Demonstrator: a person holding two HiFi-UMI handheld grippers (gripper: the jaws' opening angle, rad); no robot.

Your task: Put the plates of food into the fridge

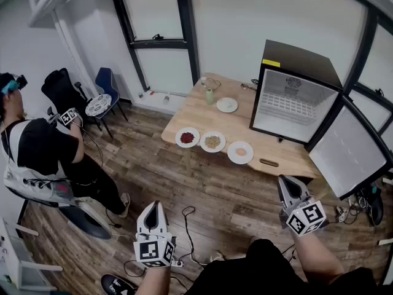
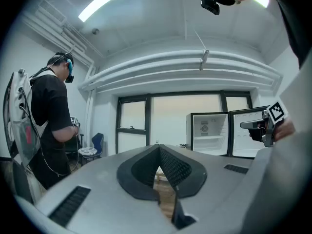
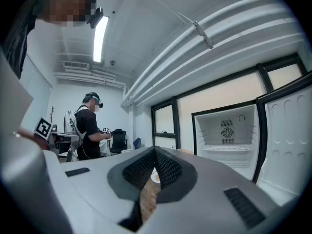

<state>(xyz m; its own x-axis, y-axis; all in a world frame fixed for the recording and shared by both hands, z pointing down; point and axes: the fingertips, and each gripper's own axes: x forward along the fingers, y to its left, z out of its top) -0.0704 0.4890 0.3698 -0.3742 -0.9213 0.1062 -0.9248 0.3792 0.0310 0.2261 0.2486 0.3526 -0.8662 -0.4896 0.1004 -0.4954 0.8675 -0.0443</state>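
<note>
Running in a row along the table point(image 1: 258, 131) front, three plates point(image 1: 213, 141); left tongs point(image 1: 152, 206) and right tongs point(image 1: 284, 182) clenched, empty

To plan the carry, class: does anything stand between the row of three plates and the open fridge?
Nothing visible does: only bare table lies between the plates and the fridge, and its door stands wide open.

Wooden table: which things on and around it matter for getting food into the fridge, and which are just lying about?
For the job: red-food plate, tan-food plate, orange-food plate, pale plate behind them, open fridge.
Lying about: green container, blue chair, floor cables.
</note>
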